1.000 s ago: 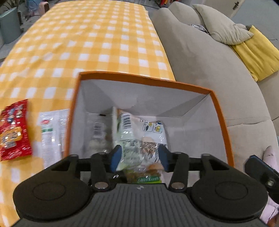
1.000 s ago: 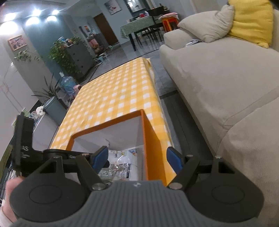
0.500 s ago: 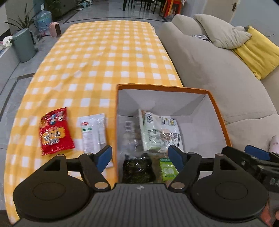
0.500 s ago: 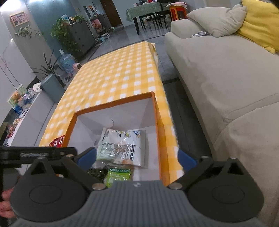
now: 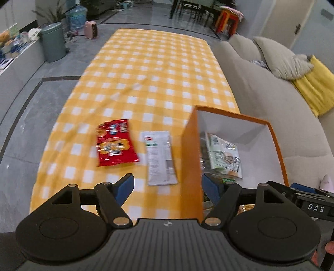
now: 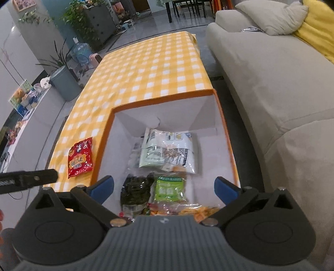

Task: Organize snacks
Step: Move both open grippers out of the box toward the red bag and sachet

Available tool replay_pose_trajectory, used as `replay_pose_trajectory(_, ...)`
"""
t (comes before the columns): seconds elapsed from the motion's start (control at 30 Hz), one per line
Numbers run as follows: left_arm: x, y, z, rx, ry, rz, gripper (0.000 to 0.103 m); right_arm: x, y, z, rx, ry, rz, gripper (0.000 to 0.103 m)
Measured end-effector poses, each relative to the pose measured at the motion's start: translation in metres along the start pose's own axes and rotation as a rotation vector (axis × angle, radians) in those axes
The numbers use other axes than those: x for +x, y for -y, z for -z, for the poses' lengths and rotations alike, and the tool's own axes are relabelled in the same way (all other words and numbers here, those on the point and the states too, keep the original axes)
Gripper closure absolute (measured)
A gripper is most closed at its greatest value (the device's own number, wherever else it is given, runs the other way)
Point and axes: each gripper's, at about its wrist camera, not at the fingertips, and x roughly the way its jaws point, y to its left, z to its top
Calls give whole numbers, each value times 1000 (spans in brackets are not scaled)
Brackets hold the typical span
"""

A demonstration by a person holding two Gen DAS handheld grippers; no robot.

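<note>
An orange box (image 5: 191, 158) with white inside stands on the yellow checked table (image 5: 150, 68); it also shows in the right wrist view (image 6: 162, 99). In it lie a white-green snack bag (image 6: 167, 152), a dark seaweed pack (image 6: 135, 190), a green raisin pack (image 6: 170, 188) and other packets. On the table left of the box lie a red snack bag (image 5: 114, 142) and a white packet (image 5: 159, 157). My left gripper (image 5: 168, 187) is open and empty, above the box's left wall. My right gripper (image 6: 163, 187) is open and empty above the box.
A beige sofa (image 6: 271, 73) with a grey pillow (image 6: 271, 16) and a yellow cushion (image 5: 315, 87) runs along the right of the table. A grey bin (image 5: 53, 41) and a water bottle (image 5: 75, 16) stand on the floor at far left.
My left gripper let the white-green bag drop into the box, opened, rose and swung left toward the packets on the table. My right gripper rose and now looks down into the box.
</note>
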Motion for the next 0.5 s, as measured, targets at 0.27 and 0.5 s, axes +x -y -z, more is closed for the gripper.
replay_pose_trajectory(0.27, 0, -63, 8, -65, -13, -3, 16, -7, -52, 8, -50, -13, -26, 3)
replay_pose_trajectory(0.5, 11, -119, 13, -169, -35, -3, 16, 6, -104, 17, -85, -24, -91, 3)
